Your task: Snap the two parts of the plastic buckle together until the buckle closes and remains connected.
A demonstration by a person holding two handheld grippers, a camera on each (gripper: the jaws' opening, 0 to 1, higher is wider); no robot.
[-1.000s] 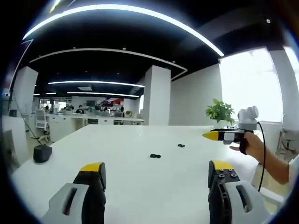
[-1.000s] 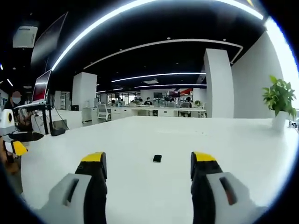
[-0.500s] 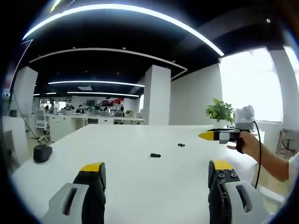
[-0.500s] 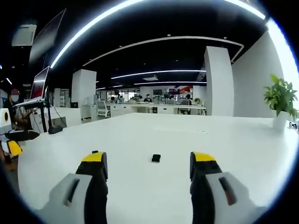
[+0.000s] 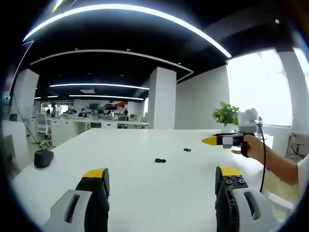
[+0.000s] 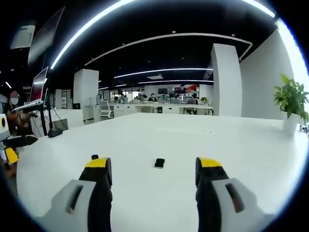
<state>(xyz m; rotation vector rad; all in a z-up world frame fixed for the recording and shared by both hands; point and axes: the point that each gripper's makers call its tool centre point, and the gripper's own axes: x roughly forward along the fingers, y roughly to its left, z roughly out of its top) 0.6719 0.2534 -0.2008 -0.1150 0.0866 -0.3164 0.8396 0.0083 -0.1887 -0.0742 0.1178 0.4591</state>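
Two buckle parts [image 5: 161,161] [image 5: 187,150] lie apart on one white table [image 5: 145,193].

Both views bright and evenly lit. Curved ceiling light strips [image 5: 130,9] run overhead against a dark ceiling, slightly blown out. Window [image 5: 258,87] beside the plant [image 5: 226,114] is overexposed, no detail. White tabletop [image 5: 154,179] shows soft sheen, shadows faint. Strong fisheye bowing toward the edges. Foreground sharp; desks behind the pillar [image 6: 226,82] soft and small.
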